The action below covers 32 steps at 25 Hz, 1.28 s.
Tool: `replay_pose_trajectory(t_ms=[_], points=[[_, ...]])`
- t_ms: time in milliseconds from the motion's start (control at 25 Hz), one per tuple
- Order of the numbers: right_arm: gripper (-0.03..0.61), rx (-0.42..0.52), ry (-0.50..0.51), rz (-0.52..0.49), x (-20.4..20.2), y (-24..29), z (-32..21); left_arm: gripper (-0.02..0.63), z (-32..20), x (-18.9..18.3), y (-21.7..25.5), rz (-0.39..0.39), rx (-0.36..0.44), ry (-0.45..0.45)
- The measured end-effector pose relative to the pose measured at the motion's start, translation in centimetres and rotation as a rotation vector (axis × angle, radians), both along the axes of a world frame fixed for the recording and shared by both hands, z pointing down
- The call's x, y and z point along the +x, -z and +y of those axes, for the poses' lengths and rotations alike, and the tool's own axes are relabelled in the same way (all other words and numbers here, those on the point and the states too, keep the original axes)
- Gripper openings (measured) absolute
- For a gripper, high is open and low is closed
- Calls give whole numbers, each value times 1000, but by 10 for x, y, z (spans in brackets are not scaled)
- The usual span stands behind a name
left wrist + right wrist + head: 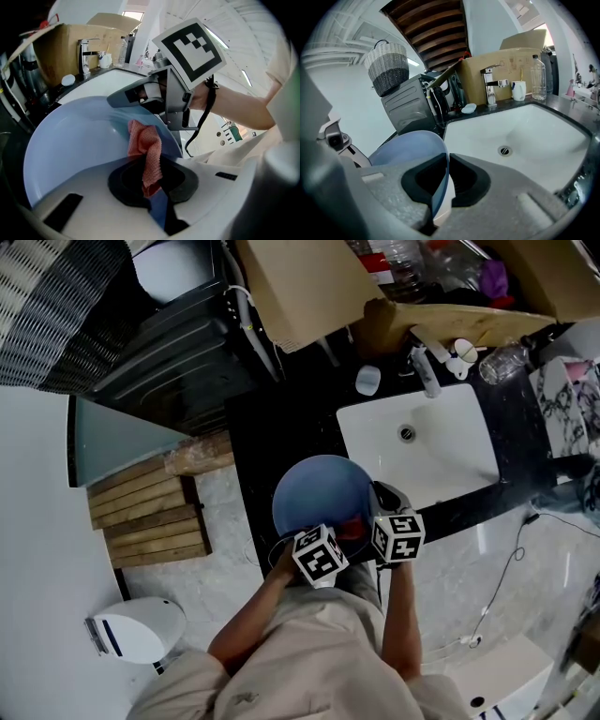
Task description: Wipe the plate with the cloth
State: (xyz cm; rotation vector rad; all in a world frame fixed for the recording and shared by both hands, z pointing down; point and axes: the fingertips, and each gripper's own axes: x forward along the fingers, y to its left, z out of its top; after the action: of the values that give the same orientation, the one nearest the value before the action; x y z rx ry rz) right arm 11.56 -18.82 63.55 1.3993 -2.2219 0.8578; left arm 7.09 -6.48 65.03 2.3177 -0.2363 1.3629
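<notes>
In the head view the marker cubes (319, 555) cover the plate's (319, 488) near rim and all but a red sliver of the cloth (354, 524). In the left gripper view the left tool's (151, 183) body hides the plate's lower part. In the right gripper view its edge drops out of sight between the right tool's (446, 180) jaws.

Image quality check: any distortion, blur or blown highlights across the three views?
Head view: fisheye bend, dim overall, white sink near clipping. Left gripper view: strong barrel distortion, dark corners, cloth fairly sharp, foreground soft. Right gripper view: round vignette, plate rim blurs close to the lens, faucet crisp.
</notes>
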Motion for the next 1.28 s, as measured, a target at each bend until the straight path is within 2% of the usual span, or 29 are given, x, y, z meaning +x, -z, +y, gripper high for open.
replay_pose_trajectory(t_ms=[640, 1280], points=[[28, -7, 3, -12, 1, 0, -1, 32, -60, 6, 1, 56, 143, 170], [28, 0, 0, -6, 1, 1, -1, 32, -102, -19, 2, 36, 228, 328]])
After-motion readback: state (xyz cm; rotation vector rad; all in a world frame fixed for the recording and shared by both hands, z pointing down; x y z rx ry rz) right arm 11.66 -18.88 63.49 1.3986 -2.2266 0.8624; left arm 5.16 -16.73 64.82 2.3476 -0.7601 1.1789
